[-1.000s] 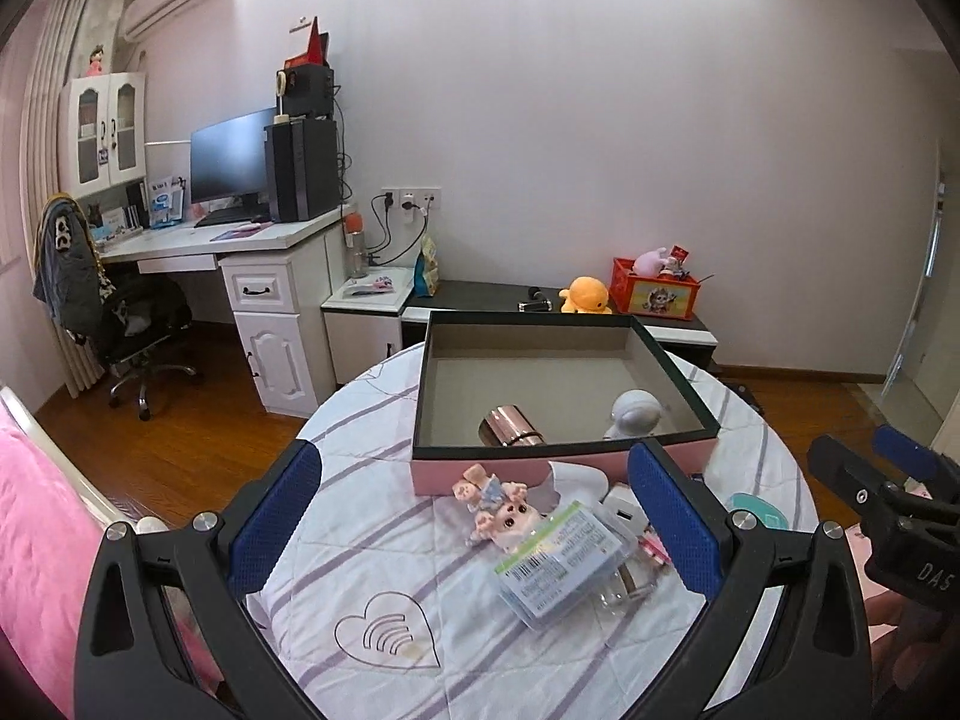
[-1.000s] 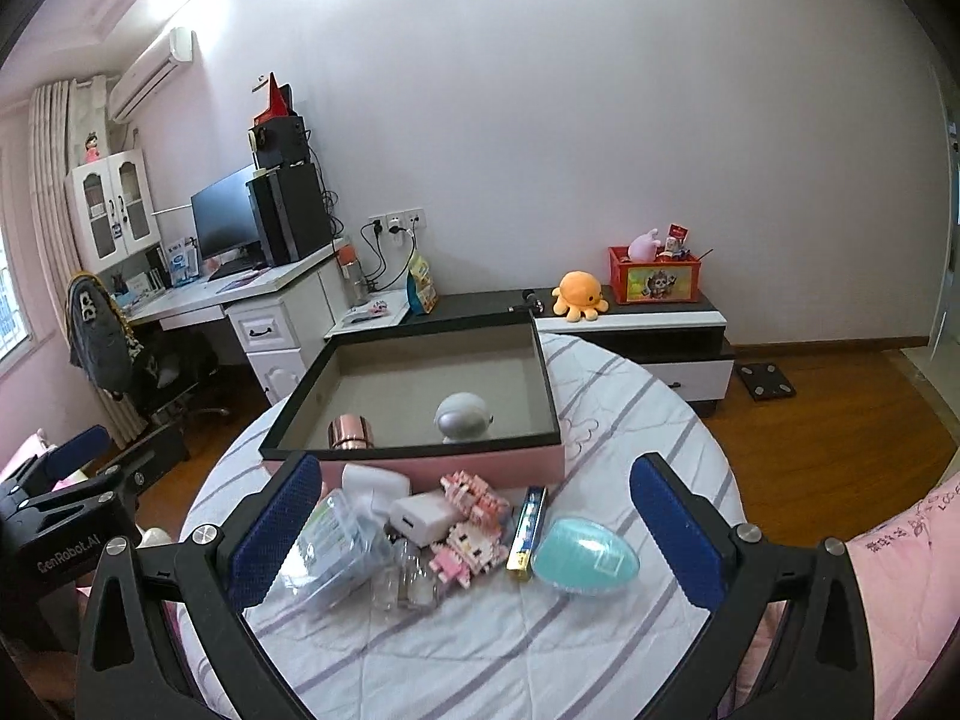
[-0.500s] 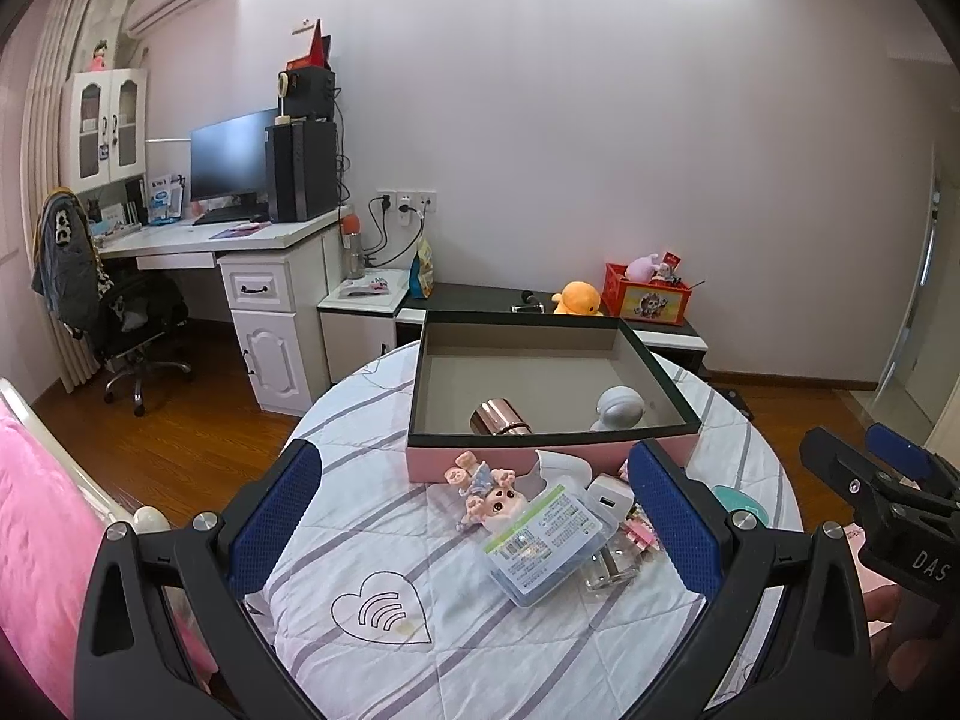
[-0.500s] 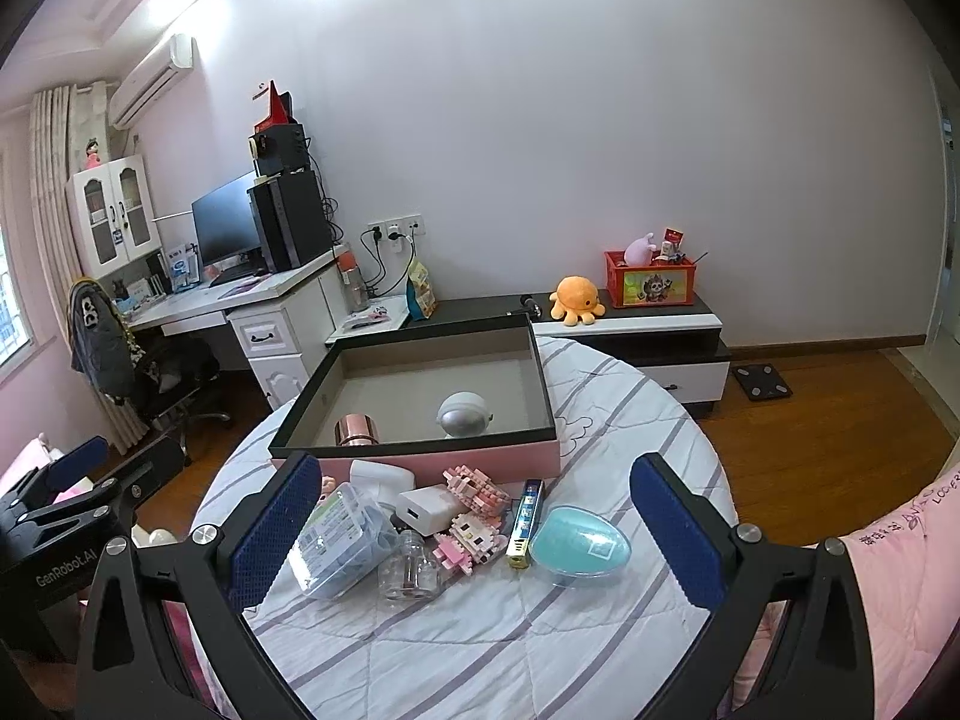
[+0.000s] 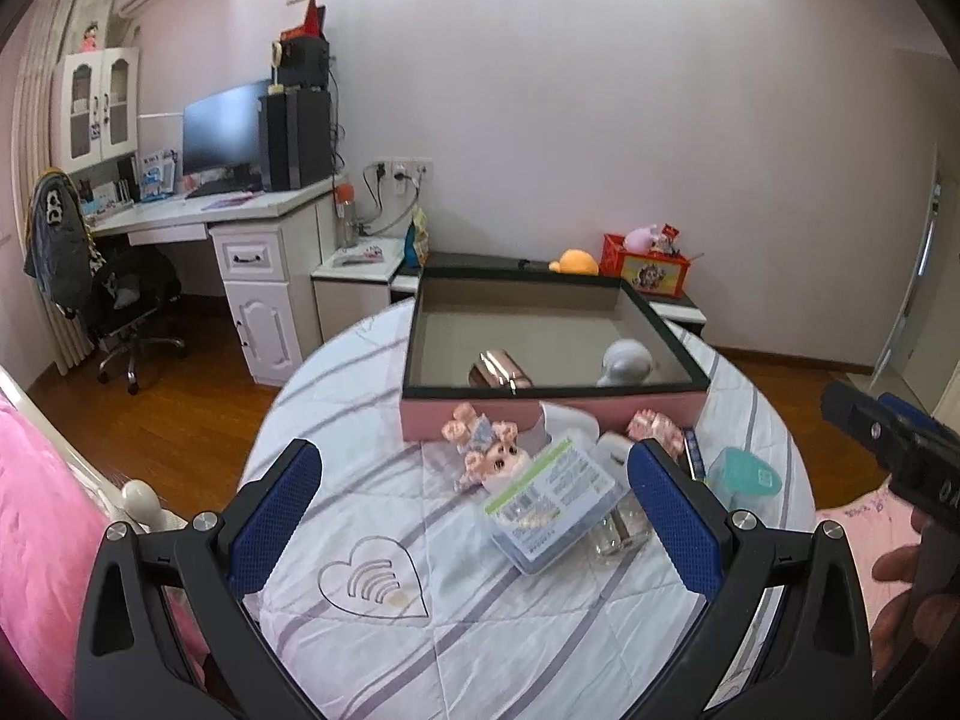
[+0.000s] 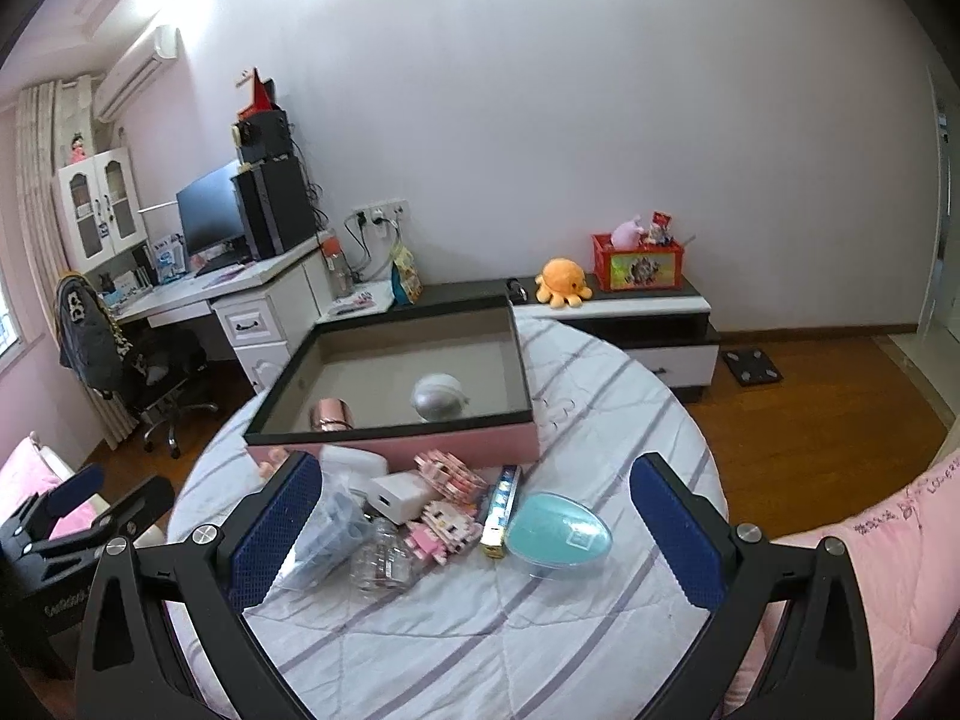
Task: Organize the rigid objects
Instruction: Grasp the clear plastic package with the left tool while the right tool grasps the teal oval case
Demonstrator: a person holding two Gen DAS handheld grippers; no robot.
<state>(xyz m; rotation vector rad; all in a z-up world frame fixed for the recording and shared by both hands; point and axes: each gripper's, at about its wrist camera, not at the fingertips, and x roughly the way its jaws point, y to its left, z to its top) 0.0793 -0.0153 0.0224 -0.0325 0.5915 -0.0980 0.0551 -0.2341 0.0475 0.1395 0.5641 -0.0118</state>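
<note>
Fingers [image 5: 282, 516] of the left gripper [image 5: 480, 516] spread wide and empty above the clutter: doll [image 5: 489, 459], clear case [image 5: 555, 501]. Pink box [image 5: 552, 411] behind holds 2 items.

Right gripper [image 6: 480, 531], equally wide and empty, frames the teal egg [image 6: 558, 531]; a pick seems next, needing descent.

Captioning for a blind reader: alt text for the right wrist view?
The open, empty right hand-held gripper hovers over a teal egg, toys and a charger on a round table, before a pink box.
</note>
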